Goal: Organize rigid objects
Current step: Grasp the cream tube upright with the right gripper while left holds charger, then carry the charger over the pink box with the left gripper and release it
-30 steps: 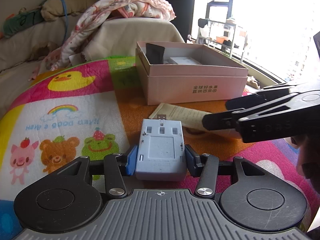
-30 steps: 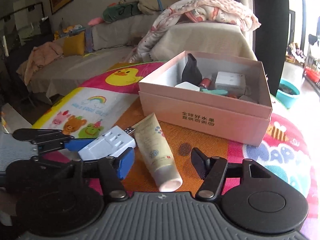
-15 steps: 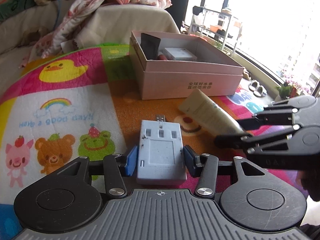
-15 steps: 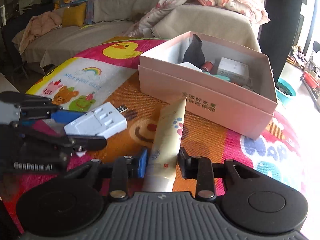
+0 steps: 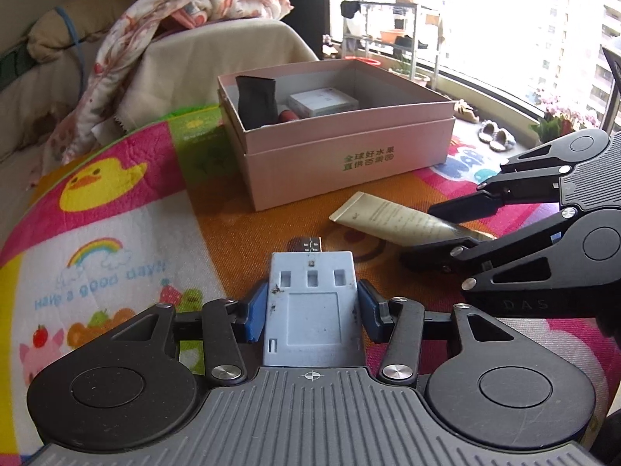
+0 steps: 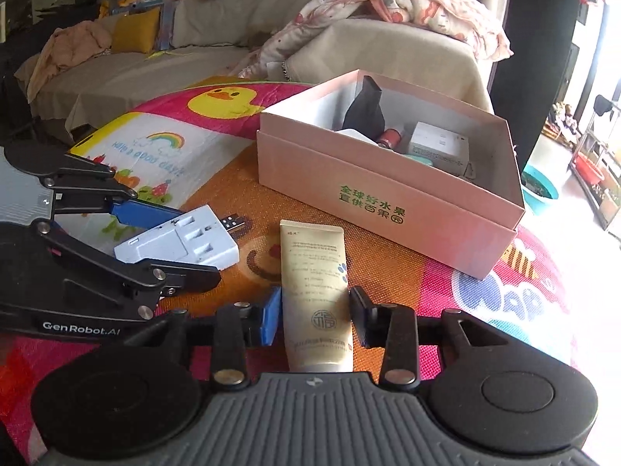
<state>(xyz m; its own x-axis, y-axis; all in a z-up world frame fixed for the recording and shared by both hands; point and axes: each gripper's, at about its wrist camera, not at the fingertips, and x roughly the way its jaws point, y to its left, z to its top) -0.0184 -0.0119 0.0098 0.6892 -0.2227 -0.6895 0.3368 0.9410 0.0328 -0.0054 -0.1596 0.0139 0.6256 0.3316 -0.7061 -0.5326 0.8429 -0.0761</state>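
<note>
The left gripper, marked "GenRobot.AI", has its jaws clamped on the pale blue USB adapter. The right gripper jaws, which just widened slightly, grip the cream tube. Ahead of both sits the pink box, printed in green Chinese characters.

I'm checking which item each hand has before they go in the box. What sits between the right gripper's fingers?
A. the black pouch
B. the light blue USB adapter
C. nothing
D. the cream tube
D: in the right wrist view the cream tube lies lengthwise between the right gripper pads, while the light blue USB adapter is in the left gripper.
</note>
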